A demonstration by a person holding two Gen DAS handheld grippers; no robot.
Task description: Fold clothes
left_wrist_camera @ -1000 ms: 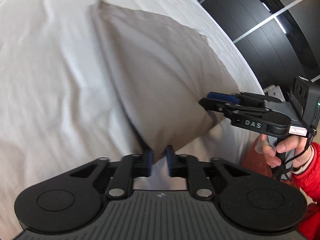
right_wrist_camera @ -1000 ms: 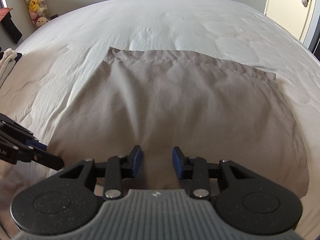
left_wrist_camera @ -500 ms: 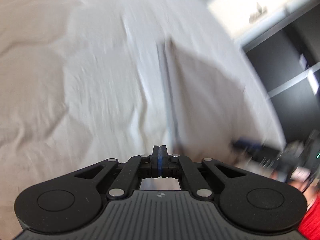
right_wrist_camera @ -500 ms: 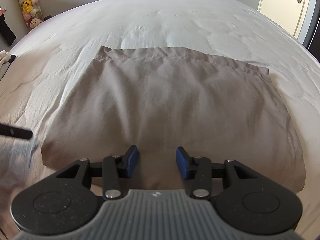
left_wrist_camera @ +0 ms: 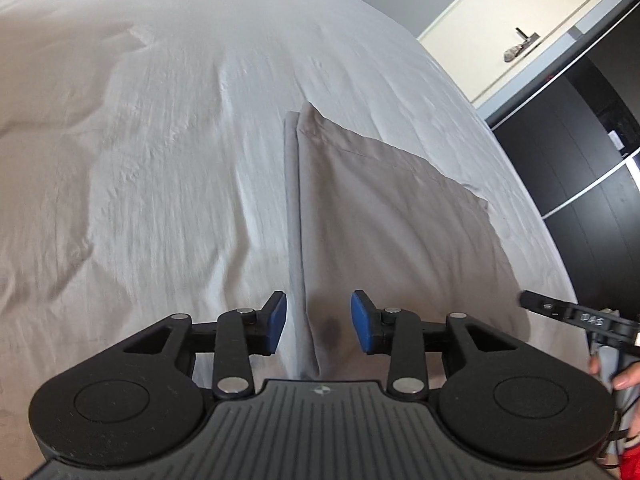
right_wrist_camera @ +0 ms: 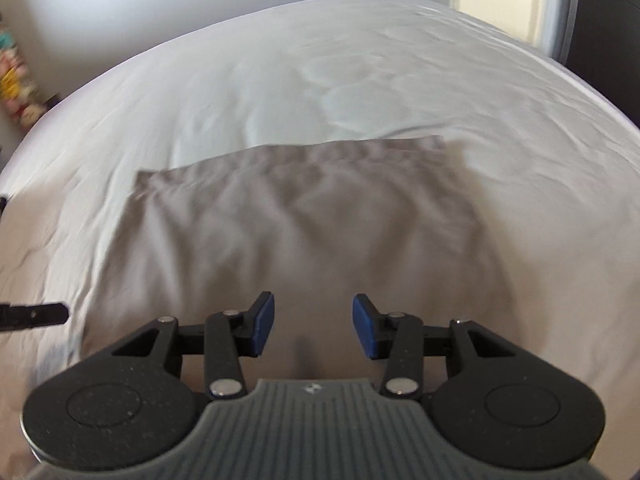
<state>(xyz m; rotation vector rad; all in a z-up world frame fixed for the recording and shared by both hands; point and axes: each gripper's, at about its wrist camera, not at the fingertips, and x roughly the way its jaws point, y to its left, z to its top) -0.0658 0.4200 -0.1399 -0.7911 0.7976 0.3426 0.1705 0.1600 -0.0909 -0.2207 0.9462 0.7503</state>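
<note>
My left claw [left_wrist_camera: 319, 322] hangs over the near left edge of the folded taupe cloth [left_wrist_camera: 384, 216], jaws opening, blue pads [left_wrist_camera: 277, 322] apart. The cloth's edge runs up between the pads but neither pad presses it; nothing gripped. The cloth lies flat on the bed [left_wrist_camera: 152, 128], which has a wrinkled pale sheet. A thin paler strip of an under layer shows along the cloth's left edge. In the left wrist view the cloth reaches from just under my claw toward the far right side of the bed, its far corner pointed.

My right claw [right_wrist_camera: 313, 326] hovers over the near edge of the same cloth [right_wrist_camera: 296, 216], jaws opening too, pads [right_wrist_camera: 263, 326] well apart, only cloth surface beneath them, not pinched. This view is blurred. The cloth reads as a rough rectangle in the middle of the bed [right_wrist_camera: 280, 80], creased, near edge below my claw.

Tip of my left claw pokes in at the left edge of the right view. In the left view, my right claw [left_wrist_camera: 538, 302] shows at right, near the cloth's near right corner, with my hand [left_wrist_camera: 624, 376] on its handle and a red sleeve [left_wrist_camera: 630, 462] below. Door [left_wrist_camera: 532, 20] and dark wardrobe [left_wrist_camera: 580, 152] beyond the bed.
</note>
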